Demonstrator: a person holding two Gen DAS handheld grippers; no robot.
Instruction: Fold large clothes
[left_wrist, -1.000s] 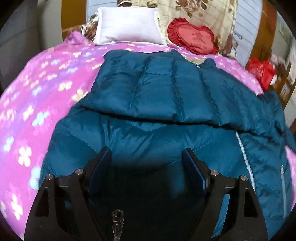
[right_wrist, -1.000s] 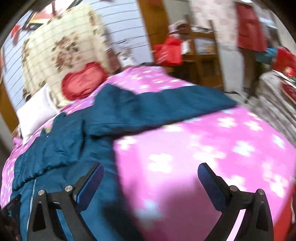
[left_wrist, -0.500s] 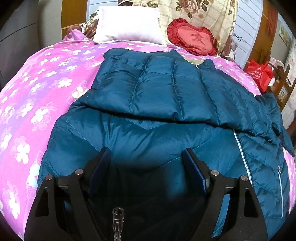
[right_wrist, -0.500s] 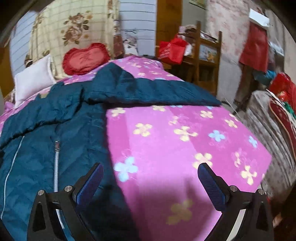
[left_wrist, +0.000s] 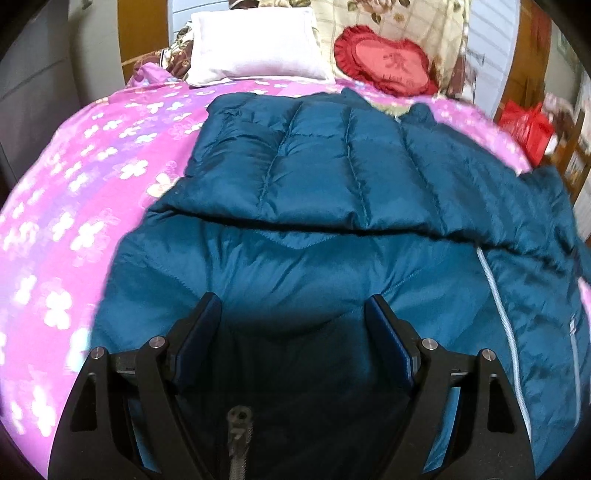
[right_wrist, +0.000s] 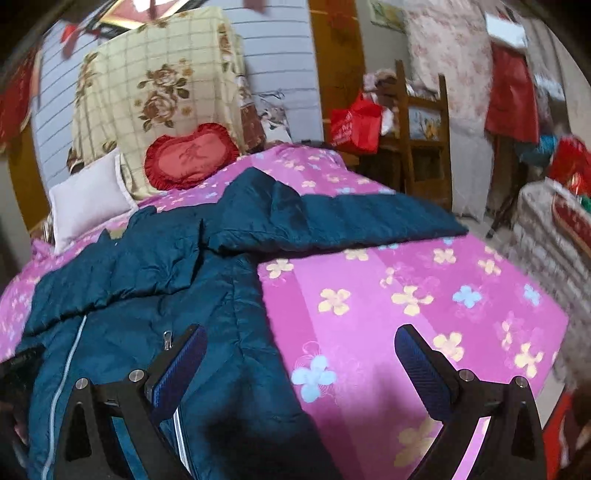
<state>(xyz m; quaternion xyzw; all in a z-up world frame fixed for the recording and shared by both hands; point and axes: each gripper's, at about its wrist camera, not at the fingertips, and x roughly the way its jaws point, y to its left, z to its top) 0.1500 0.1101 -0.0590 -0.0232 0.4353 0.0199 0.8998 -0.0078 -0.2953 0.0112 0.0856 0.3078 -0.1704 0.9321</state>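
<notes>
**Operator:** Fingers status, both units?

**Technician:** Left gripper (left_wrist: 291, 314): fingers spread wide, nothing between the pads, poised above the near panel of the jacket (left_wrist: 332, 206). Right gripper (right_wrist: 299, 350): fingers also spread wide and empty, with the left finger (right_wrist: 181, 363) over the jacket's zip side and the right finger (right_wrist: 417, 360) over bare bedspread (right_wrist: 406, 295).

**Operator:** Change since the previous second?

**Technician:** Right unit has swung from the bed's right side back toward the jacket and rolled closer to level; its view was blurred and now reads sharper. Left unit has barely moved. Judgement: 1 sleeve already lies folded across the body, and the right unit is lining up for the next fold.

**Operator:** Location of the garment?

**Technician:** Jacket lies flat along the bed's middle, collar toward the head edge near the white pillow (left_wrist: 255, 44) and red cushion (left_wrist: 384, 62). The other sleeve (right_wrist: 351, 221) extends toward the bed's right edge.

**Operator:** Clearance?

**Technician:** Open bedspread on both sides of the jacket. The right edge drops off just past the sleeve's cuff; furniture stands beyond it.
</notes>
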